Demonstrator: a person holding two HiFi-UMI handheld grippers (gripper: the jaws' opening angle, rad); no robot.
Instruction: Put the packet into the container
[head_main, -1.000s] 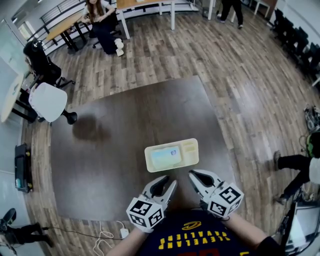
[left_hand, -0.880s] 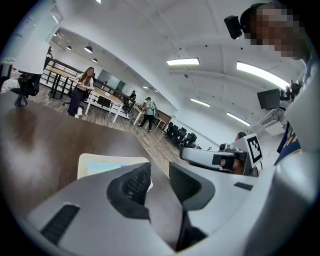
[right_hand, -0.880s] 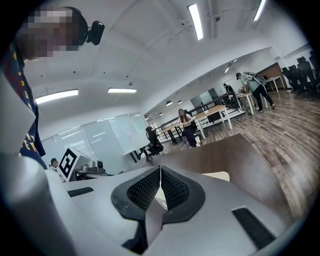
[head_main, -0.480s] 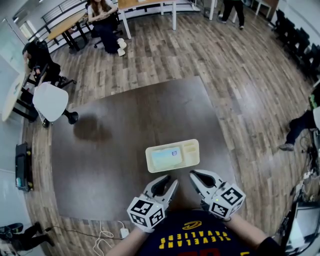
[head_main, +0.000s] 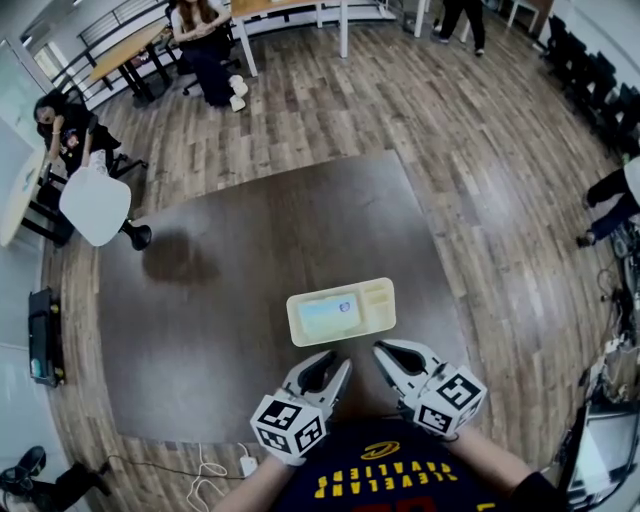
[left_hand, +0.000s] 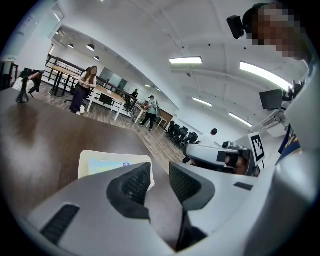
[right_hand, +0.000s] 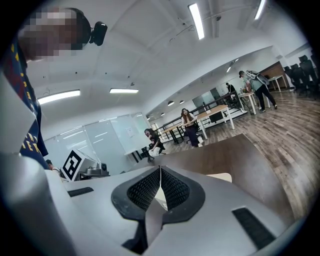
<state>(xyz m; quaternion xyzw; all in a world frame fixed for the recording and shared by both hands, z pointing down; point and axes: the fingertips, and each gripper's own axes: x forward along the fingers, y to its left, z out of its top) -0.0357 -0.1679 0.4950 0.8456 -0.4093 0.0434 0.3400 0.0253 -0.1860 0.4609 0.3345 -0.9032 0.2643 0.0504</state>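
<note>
At centre frame sit a cream container (head_main: 381, 296) and a pale blue-green packet (head_main: 328, 316). The table (head_main: 230, 260) is dark brown. At the bottom, the light grey left gripper (head_main: 341, 366) and right gripper (head_main: 380, 351) bear black-and-white square markers.

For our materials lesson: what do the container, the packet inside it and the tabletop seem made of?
Container: likely cream matte plastic, moulded compartments. Packet: probably printed film or paper, pale blue-green. Tabletop: dark brown, smooth, perhaps laminate; faint sheen.

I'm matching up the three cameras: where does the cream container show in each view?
Head view: container just below centre.
Left gripper view: container at lower left.
Right gripper view: only a corner of the container, just right of centre.
Shared landmark: the dark table under it.
</note>
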